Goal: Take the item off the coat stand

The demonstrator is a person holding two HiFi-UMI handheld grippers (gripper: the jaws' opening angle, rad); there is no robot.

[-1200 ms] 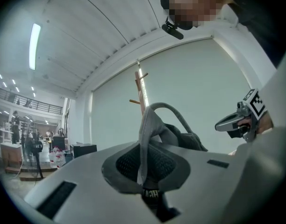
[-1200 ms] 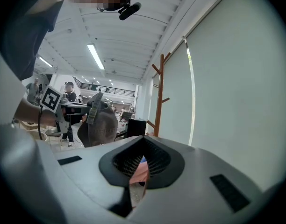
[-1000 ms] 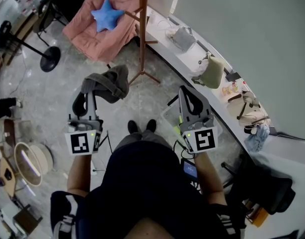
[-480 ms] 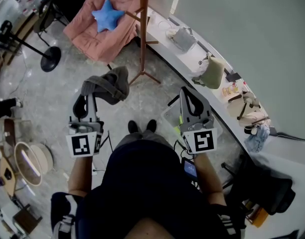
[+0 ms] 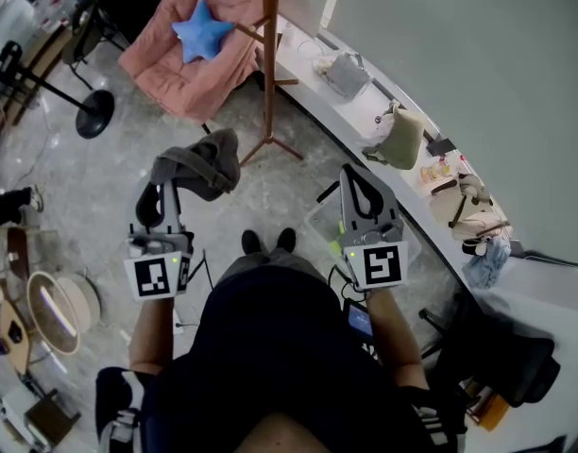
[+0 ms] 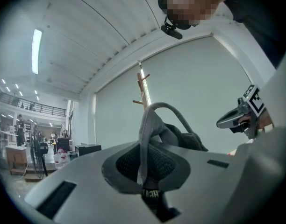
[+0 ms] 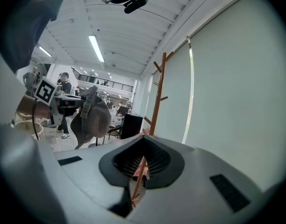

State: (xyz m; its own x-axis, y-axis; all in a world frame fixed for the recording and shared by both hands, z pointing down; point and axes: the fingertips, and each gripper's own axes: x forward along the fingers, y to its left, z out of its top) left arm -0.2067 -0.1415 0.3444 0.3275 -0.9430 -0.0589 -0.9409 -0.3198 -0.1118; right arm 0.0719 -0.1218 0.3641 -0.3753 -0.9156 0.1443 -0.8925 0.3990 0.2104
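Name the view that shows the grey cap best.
Head view: the whole grey cap shows from above, held by the left gripper, clear of the coat stand. The right gripper view shows it smaller, hanging side-on. The left gripper view shows only a fold between the shut jaws.

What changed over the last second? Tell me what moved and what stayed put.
Nothing visibly changed. The left gripper stays shut on the grey cap, held clear of the coat stand. The right gripper stays shut with nothing between its fingers.
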